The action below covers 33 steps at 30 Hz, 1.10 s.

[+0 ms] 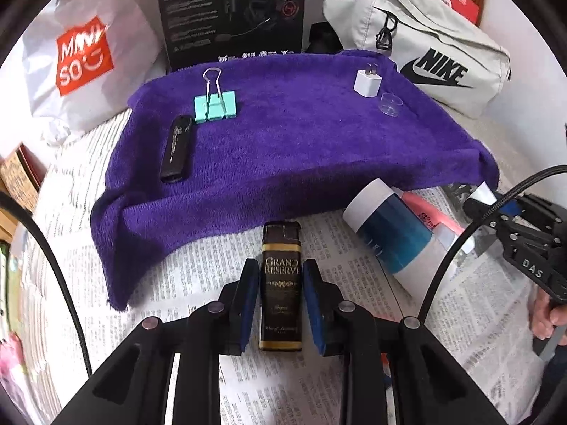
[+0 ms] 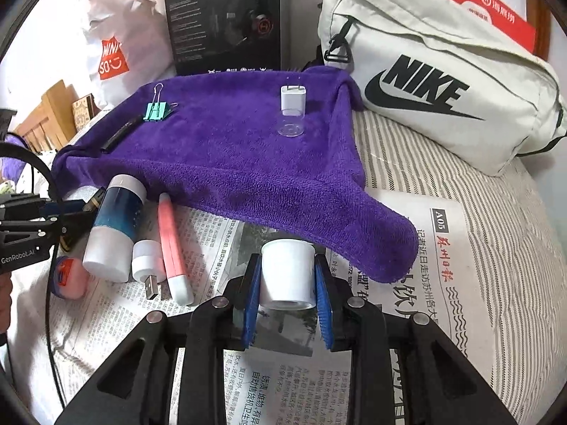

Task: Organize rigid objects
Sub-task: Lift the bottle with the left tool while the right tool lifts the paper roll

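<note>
Soft, even daylight, faint shadows, sharp centres, strong fisheye bending and dark vignette at edges.

Clip (image 1: 214,101), charger (image 1: 367,78) on towel (image 1: 283,148) (bag (image 1: 425,46) behind); bottle (image 1: 386,233) before towel.

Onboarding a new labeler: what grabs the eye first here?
The purple towel across the middle, carrying a green binder clip and white charger. Up front, the left gripper clamps a brown Grand Reserve lighter; the right gripper clamps a white cup.
</note>
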### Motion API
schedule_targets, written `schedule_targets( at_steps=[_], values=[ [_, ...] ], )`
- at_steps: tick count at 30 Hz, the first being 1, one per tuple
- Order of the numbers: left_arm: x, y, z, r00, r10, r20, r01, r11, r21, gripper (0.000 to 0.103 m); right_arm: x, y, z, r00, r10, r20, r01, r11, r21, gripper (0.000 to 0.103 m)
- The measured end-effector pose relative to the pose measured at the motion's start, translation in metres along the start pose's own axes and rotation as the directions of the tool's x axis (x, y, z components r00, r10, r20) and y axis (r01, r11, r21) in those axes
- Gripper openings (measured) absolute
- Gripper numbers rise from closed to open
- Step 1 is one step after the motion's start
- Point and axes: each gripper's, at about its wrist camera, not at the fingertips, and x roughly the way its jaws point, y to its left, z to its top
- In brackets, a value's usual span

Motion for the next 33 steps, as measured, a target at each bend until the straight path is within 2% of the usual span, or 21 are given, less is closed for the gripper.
schedule_targets(
  at_steps=[4,14,22,28,33],
  values=[
    [0.0,0.001,-0.001,1.0,-0.003,0.012,0.003,1.0,-0.012,0.023,-0.001,-0.001,-0.001,1.0,0.003,0.008,-0.003,1.0,0.004,0.028],
    [-0.007,-0.002,-0.009,1.0,0.014,-0.019,-0.013,0.999,0.051,0.026,0.0,0.001,0.0,1.0,-0.002,0.008,0.002,1.0,-0.001,0.028],
    [-0.008,-0.007,-0.009,0.999,0.029,-0.021,-0.027,0.996,0.085,0.023,0.0,0.001,0.0,1.0,-0.001,0.009,0.001,1.0,-0.001,0.028],
    [-0.007,0.004,-0.008,0.999,-0.032,-0.022,0.032,0.999,0.02,0.023,0.001,0.001,0.0,1.0,0.003,0.003,-0.003,1.0,0.002,0.028],
    [-0.011,0.008,-0.009,0.999,-0.03,-0.026,0.03,1.0,-0.007,0.023,0.0,-0.004,0.006,0.999,0.036,-0.035,-0.036,0.999,0.013,0.028]
  ],
)
